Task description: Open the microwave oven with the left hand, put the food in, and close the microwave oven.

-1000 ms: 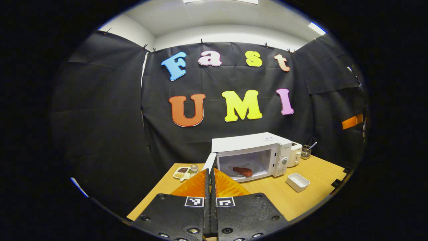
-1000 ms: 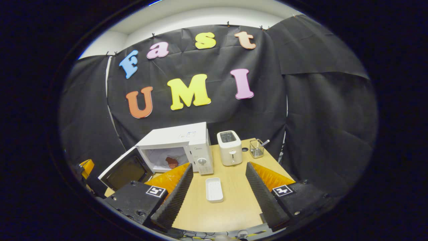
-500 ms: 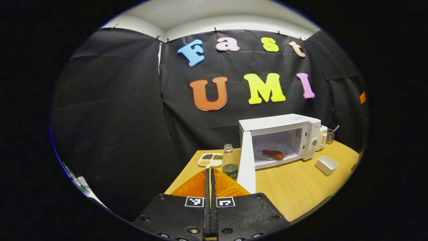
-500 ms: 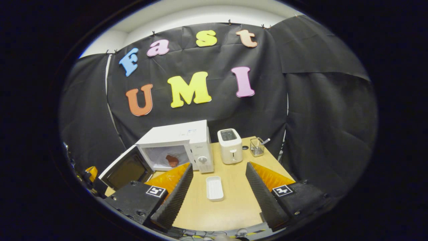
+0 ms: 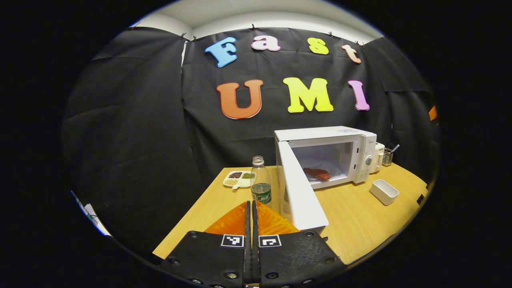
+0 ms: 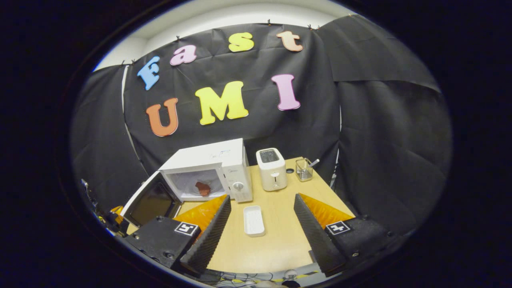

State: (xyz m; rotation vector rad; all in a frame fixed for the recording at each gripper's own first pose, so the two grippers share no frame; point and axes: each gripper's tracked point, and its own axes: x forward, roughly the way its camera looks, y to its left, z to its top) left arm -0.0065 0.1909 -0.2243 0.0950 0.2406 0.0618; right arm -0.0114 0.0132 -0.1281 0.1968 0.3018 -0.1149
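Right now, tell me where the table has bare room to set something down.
Bare wood lies around the white tray, in front of the toaster and between it and the wire basket. It is crowded left of the microwave, where its open door stands beside the bottle and snack dish.

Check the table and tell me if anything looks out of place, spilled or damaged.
Nothing looks spilled or damaged. The microwave door stands wide open with the food already inside, so closing remains. The white tray sits empty on the table. The bottle and toaster stand upright.
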